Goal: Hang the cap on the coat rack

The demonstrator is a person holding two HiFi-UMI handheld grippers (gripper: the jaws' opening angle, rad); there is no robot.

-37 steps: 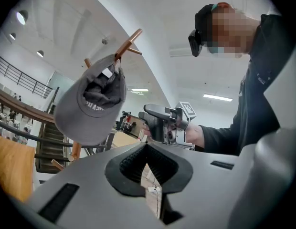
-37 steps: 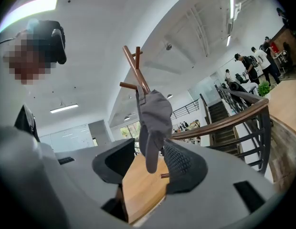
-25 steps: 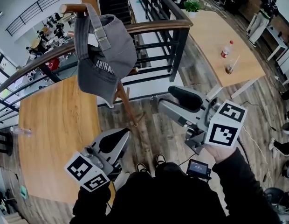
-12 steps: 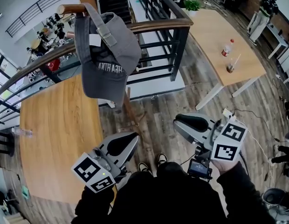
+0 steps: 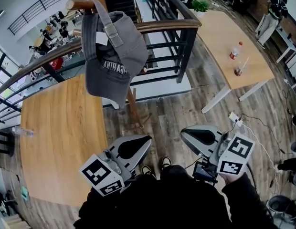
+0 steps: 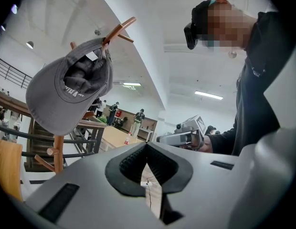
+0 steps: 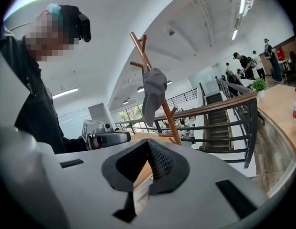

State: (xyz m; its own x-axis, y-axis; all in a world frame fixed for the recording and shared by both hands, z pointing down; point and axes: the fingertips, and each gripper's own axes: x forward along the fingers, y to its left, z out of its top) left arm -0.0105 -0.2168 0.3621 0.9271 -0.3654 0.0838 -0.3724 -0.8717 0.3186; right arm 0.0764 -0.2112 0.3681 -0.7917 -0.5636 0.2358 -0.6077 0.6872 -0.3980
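Note:
The grey cap (image 5: 114,56) hangs by its back strap from a top peg (image 5: 79,5) of the wooden coat rack (image 5: 133,106), free of both grippers. The left gripper view shows the cap (image 6: 67,94) up at the left; the right gripper view shows the cap (image 7: 153,97) far off on the rack (image 7: 164,113). My left gripper (image 5: 143,140) is held low near my body, shut and empty. My right gripper (image 5: 184,132) is beside it, also shut with nothing between its pads.
A wooden table (image 5: 57,137) lies to the left with a clear bottle (image 5: 21,131) on it. A second table (image 5: 224,37) at the right carries a bottle (image 5: 235,50). A dark railing (image 5: 176,37) runs behind the rack. Cables (image 5: 243,123) trail on the floor.
My right gripper has drawn back and down from the rack, and its jaws have closed. The left gripper has drifted slightly right. The cap has swung a little on its peg.

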